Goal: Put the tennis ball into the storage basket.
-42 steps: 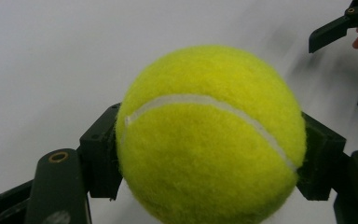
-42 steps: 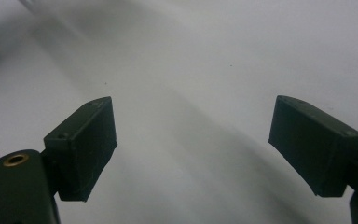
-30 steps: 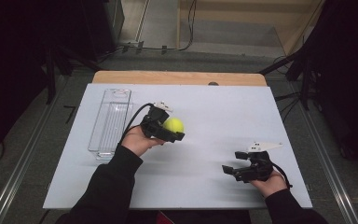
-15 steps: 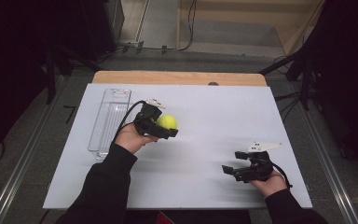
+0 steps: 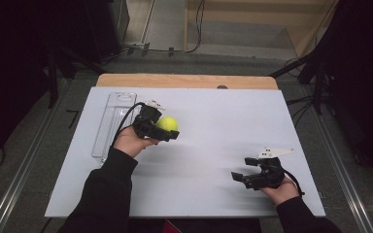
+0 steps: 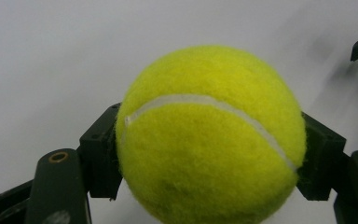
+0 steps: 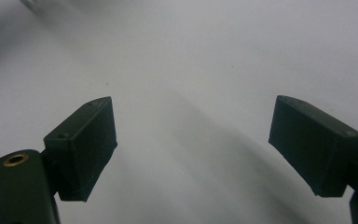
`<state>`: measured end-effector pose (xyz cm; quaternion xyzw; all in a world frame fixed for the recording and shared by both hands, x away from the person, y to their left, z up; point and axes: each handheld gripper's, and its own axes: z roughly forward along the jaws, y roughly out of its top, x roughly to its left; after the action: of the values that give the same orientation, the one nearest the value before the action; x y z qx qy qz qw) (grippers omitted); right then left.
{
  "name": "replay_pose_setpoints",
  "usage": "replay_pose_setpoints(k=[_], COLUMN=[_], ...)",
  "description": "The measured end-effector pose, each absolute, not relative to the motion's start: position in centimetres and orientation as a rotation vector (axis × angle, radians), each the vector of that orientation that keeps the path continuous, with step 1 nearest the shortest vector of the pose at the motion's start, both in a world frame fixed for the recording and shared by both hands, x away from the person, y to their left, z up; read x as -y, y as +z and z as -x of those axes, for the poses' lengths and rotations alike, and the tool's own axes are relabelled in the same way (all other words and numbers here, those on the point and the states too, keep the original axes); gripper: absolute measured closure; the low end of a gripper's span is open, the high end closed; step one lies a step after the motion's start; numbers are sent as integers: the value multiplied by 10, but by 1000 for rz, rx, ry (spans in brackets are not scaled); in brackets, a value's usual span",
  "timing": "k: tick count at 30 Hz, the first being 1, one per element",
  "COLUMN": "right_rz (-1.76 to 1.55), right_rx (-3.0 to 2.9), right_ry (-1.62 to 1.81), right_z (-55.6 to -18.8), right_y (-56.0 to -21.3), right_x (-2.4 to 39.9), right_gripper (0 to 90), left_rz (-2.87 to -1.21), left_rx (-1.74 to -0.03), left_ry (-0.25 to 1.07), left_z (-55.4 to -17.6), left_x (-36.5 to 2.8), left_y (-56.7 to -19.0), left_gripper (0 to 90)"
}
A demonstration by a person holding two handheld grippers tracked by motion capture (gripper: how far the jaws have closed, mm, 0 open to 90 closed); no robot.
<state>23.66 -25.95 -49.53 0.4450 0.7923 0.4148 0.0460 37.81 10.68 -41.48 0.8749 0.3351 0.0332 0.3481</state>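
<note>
Jaws of the left hand-held gripper (image 5: 167, 132) are clamping a yellow tennis ball (image 5: 167, 124), one pad pressing each flank, as the left gripper view makes plain with the tennis ball (image 6: 209, 135) bulging between the two black blocks and its white seam running across the front. The person's left hand (image 5: 131, 141) is wrapping the handle from below, and the cable is looping back over the wrist. Ball and gripper are sitting at about ten o'clock from the middle of the white tabletop (image 5: 213, 160); whether the ball is hanging clear of the surface or just grazing it, I cannot tell. Just beside the hand, at nine o'clock, a clear plastic tray (image 5: 110, 125) is lying lengthwise along the left edge, looking empty.

Over at about five o'clock, the right hand-held gripper (image 5: 240, 176) is resting low near the front edge with its jaws standing wide apart and nothing between them; the right gripper view is showing bare white surface past the two pads.

To my eye the carrying step is in hand: the ball is grasped and is being taken toward the tray. The next move, I would judge, is calling for lining the ball up over the narrow trough and lowering it inside before letting go, since a round ball dropped on the rim would roll away.
</note>
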Motion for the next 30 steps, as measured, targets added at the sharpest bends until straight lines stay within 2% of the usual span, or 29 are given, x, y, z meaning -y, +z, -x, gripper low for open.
replay_pose_setpoints(k=[30], right_rz=[-1351], right_rx=[-2421], right_ry=[1261], right_z=[-237], right_y=[-495], right_x=[259], right_gripper=[130], left_rz=[-2221], left_rx=[-992], left_ry=[130], left_z=[-390], left_x=[-144], left_y=[-410], left_gripper=[267])
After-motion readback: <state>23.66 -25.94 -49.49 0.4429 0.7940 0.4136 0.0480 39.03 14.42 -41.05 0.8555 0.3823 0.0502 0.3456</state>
